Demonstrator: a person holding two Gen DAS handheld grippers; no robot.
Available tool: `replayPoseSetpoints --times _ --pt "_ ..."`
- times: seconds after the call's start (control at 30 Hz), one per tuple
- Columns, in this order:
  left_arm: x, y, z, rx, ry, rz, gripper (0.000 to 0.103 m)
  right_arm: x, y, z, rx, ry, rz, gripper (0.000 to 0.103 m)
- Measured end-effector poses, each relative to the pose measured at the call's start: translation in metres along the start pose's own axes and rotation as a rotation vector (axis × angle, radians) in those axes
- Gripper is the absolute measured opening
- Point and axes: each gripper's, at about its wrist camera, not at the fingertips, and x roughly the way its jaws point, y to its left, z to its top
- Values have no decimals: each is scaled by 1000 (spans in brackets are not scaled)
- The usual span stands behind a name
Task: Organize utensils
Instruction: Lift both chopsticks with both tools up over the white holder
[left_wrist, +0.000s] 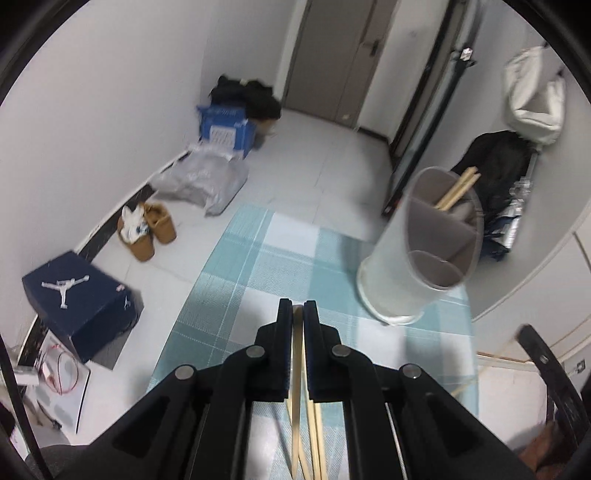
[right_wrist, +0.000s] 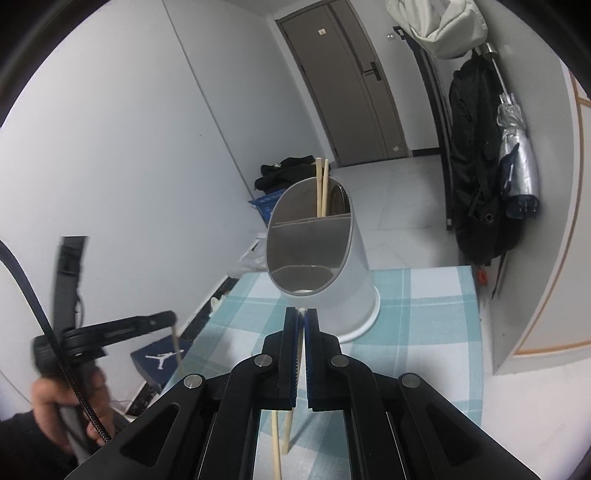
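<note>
The job looks partly done. Two chopsticks (right_wrist: 321, 188) already stand in the far compartment of the white holder (right_wrist: 332, 266) on the checked desk (right_wrist: 424, 314); its near compartments look empty. The left tongs (left_wrist: 297, 308) are pinched nearly closed on one chopstick (left_wrist: 295, 406), lifted left of the holder. The right tongs (right_wrist: 302, 314) likewise grip a chopstick (right_wrist: 275, 443) just before the holder. More chopsticks lie on the desk.
</note>
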Motion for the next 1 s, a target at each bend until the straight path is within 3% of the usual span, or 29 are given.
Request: replayPoseSetpoints --times 0.1,0.27,0.57,1.0 --pt "-14 -4 -4 60 -63 -13 3 -4 8 0 -23 -13 -23 2" --pt "-27 -4 -3 94 -95 -28 3 -12 17 -2 -46 -34 -54 2" --pt "-33 0 -2 89 -93 -82 3 -22 25 -7 -45 -45 -106 2" --pt "-54 -5 7 97 -129 -120 3 -26 23 0 -22 -63 -104 2"
